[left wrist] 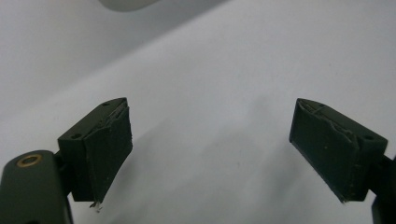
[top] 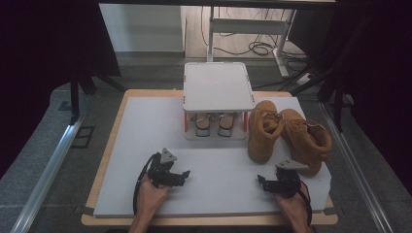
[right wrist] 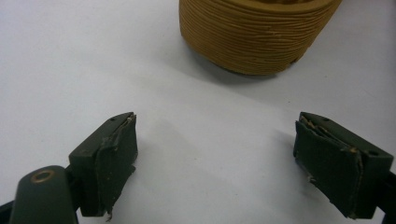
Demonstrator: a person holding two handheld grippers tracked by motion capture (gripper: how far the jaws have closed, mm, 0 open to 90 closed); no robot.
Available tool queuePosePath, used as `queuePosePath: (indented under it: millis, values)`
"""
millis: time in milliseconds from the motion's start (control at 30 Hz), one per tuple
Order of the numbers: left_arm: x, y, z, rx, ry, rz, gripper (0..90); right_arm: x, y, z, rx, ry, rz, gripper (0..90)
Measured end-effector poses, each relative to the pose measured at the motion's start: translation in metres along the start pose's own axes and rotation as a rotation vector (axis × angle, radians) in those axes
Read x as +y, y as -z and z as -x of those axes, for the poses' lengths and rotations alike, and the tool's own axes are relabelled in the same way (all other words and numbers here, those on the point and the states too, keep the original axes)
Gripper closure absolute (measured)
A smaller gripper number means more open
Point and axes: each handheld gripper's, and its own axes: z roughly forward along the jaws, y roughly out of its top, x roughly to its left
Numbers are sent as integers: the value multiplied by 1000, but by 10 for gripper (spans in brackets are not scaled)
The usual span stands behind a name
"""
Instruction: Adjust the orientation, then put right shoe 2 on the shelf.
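High view: boots (top: 286,133) near right gripper (top: 266,183).

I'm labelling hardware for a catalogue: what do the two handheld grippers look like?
Both the left gripper and right gripper are black, each topped by a grey three-cornered plate and trailing a black cable. Their jaws end in flat, dark rubbery pads with frayed edges. A brass-coloured rivet sits on one jaw arm. No sleeves are visible.

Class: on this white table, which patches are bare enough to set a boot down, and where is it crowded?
Bare: left of the rack, and between the left gripper and right gripper. Crowded: the right side, where two boots stand beside the rack.
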Motion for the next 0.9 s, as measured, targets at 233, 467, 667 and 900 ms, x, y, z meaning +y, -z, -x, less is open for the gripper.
queuePosePath:
  millis: [233, 467, 667, 900]
  values:
    - [-11, -2, -5, 19, 4, -20, 130, 0, 1, -1, 5, 8, 5, 171]
    - [-11, -4, -3, 36, -6, -32, 129, -2, 6, 0, 39, -16, 16, 262]
    - [-11, -4, -3, 37, -7, -32, 129, 2, 10, 0, 64, -28, 37, 313]
    - [-11, -4, -3, 39, -6, -30, 129, 8, 17, -3, 118, -26, 65, 552]
